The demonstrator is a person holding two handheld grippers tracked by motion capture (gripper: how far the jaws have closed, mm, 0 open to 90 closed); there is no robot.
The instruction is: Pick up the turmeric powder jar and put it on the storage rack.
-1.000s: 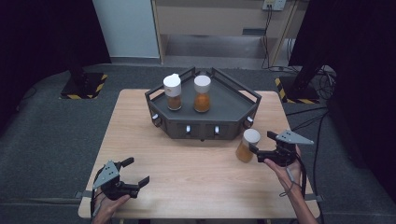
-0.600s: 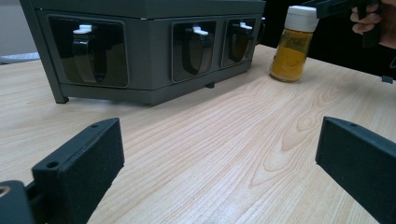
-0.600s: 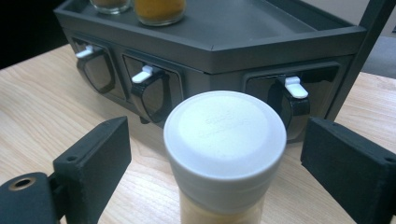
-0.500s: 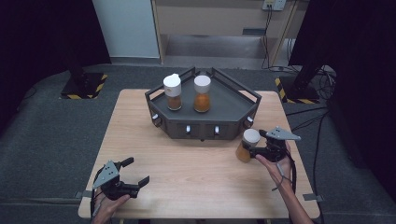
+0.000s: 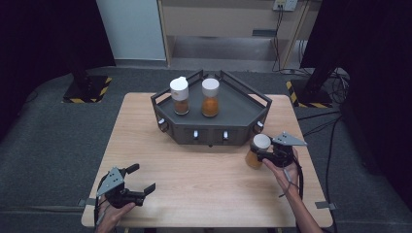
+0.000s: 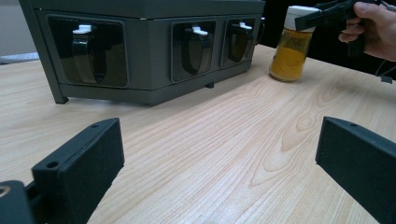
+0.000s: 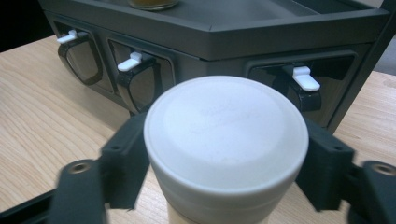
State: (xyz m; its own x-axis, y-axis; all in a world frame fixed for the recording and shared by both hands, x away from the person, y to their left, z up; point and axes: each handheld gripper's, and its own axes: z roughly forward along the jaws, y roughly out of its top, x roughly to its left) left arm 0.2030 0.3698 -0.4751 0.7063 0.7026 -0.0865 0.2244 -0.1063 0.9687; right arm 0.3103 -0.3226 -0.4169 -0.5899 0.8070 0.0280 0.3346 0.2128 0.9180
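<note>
The right claw (image 5: pixel 268 154) has its jaws either side of the white cap of a spice jar (image 5: pixel 256 151) standing on the worktop (image 5: pixel 204 179) just before the grey rack (image 5: pixel 212 127); whether they already clamp I cannot tell. The jar looks rigid, smooth, light and probably slippery, so the broad matte cap between the jaws seems the surest hold. The left claw (image 5: pixel 138 179) rests spread wide and empty, with bare grained wood between its jaws.

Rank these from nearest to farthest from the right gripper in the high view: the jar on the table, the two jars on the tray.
1. Jar on the table, between the right gripper's jaws.
2. Right-hand tray jar, mid-tray.
3. Left-hand tray jar, beside it, farther left.
</note>
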